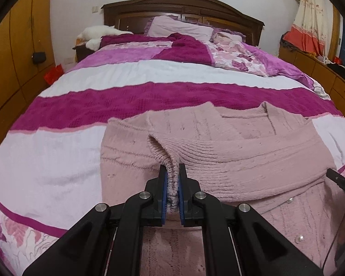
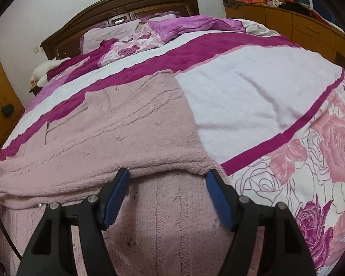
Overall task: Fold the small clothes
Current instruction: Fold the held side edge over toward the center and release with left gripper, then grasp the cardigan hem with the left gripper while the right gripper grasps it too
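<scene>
Holding a fuzzy cuff of the soft pink knitted sweater [image 1: 230, 151], your left gripper [image 1: 173, 172] has its blue pads squeezed tight on it. The sweater lies flat on the bed cover with white, dark pink and rose stripes [image 2: 241, 96], with its sleeve folded across the body. Your right gripper [image 2: 168, 177] has its fingers wide apart above the sweater's folded edge, holding nothing.

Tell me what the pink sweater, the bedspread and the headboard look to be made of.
Sweater: soft knit, probably fuzzy wool or chenille-like yarn; ribbed rows and cable lines show, and small pearl-like beads.
Bedspread: plush, towel-like woven cloth, matte, in magenta and white bands with printed roses.
Headboard: dark brown wood or wood veneer, slightly glossy, with carved panels.
</scene>
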{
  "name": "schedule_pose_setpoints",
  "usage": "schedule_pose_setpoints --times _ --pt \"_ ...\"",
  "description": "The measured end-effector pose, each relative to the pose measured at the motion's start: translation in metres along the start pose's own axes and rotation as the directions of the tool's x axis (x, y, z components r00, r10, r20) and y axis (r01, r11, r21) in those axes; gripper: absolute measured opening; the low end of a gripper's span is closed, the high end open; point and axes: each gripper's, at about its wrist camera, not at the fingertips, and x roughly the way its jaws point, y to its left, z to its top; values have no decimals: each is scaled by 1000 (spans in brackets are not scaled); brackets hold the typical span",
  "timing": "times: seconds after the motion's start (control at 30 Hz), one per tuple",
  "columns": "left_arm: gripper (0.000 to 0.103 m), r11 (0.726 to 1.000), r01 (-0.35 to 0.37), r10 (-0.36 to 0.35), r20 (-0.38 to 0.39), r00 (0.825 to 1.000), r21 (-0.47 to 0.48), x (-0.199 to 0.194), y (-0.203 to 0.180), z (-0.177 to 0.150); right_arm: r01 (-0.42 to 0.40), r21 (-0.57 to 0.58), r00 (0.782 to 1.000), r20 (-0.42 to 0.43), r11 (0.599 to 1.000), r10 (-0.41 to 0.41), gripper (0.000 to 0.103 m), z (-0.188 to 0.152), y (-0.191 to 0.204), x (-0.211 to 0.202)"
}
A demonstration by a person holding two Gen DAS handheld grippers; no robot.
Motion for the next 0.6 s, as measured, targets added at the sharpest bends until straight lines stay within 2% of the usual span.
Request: schedule_pose_setpoints --times 0.23,0.33,0.4,0.47,0.6 --pt "0 999 -32 31 -47 998 -24 22 7 -9 -15 7 1000 -12 1000 15 73 0 -1 3" --pt "0 1000 -25 25 -90 996 -3 30 15 -13 -8 -5 1000 -15 1000 8 73 0 0 3" --pt "3 1000 -23 24 -87 996 12 23 20 -15 -6 -20 1000 -20 1000 6 73 0 2 2" --pt "6 998 -53 56 -77 995 32 10 23 -19 -9 -31 1000 -22 999 8 73 2 3 -2" --pt "11 997 -68 69 -58 996 19 -24 28 -33 -6 -62 1000 -2 998 6 73 3 8 -20"
